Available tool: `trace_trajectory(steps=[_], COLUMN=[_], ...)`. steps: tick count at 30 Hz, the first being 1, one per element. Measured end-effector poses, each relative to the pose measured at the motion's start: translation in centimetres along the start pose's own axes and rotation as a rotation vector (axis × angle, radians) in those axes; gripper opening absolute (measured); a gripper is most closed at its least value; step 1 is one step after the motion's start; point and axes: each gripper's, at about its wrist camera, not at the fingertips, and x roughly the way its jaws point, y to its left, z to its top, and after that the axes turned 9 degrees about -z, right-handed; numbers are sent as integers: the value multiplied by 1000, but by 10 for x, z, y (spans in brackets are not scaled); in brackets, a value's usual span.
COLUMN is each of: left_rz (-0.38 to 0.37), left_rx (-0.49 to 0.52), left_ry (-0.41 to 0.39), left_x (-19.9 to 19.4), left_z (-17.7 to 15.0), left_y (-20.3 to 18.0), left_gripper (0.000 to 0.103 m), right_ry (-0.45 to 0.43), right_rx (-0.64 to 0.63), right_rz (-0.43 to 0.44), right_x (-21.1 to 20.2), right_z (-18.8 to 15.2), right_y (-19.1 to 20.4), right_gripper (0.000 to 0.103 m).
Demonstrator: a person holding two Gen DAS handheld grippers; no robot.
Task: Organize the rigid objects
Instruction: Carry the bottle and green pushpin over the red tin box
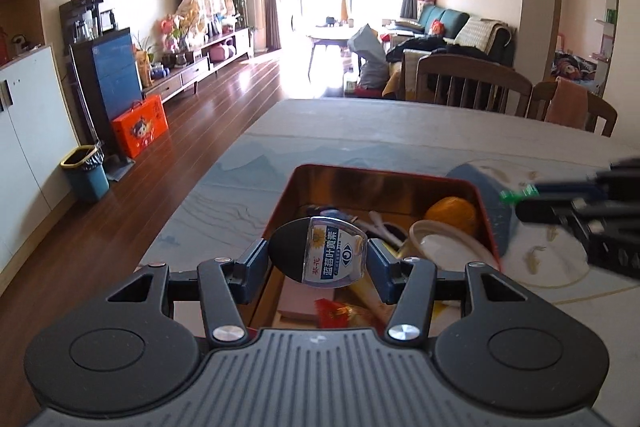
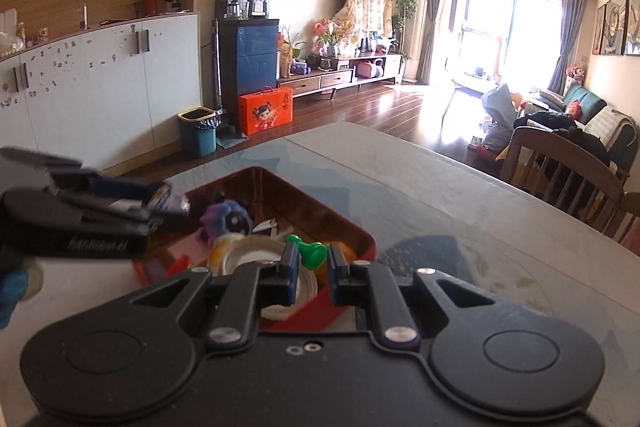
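Left wrist view shows the left tool point(image 1: 318, 253) clamped on a small clear bottle point(image 1: 334, 253) with a black cap and a sunflower label, held just above the open red tin box point(image 1: 382, 175) on the grey table point(image 1: 400, 127); inside the box lie an orange ball point(image 1: 452, 213) and a roll of tape point(image 1: 448, 239), and the right tool point(image 1: 516, 197) reaches in from the right edge. Right wrist view has the left tool point(image 2: 176, 205) entering from the left over the box point(image 2: 320, 211), while the right tool point(image 2: 314, 255) grips a green chess pawn point(image 2: 308, 249) above the tape roll point(image 2: 256, 251).
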Motion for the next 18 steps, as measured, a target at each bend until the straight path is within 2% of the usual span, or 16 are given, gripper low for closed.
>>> trace_trajectory(steps=[11, 18], left_rz=[38, 37], left_rx=[45, 41], left_ry=[78, 99], left_x=[30, 42], left_z=[-12, -14], left_y=[0, 2], left_gripper=[54, 54], right_ry=[72, 121], right_rx=[28, 55], right_rz=[-23, -21], right_x=[55, 71], right_z=[14, 11], right_y=[17, 16], right_gripper=[14, 14])
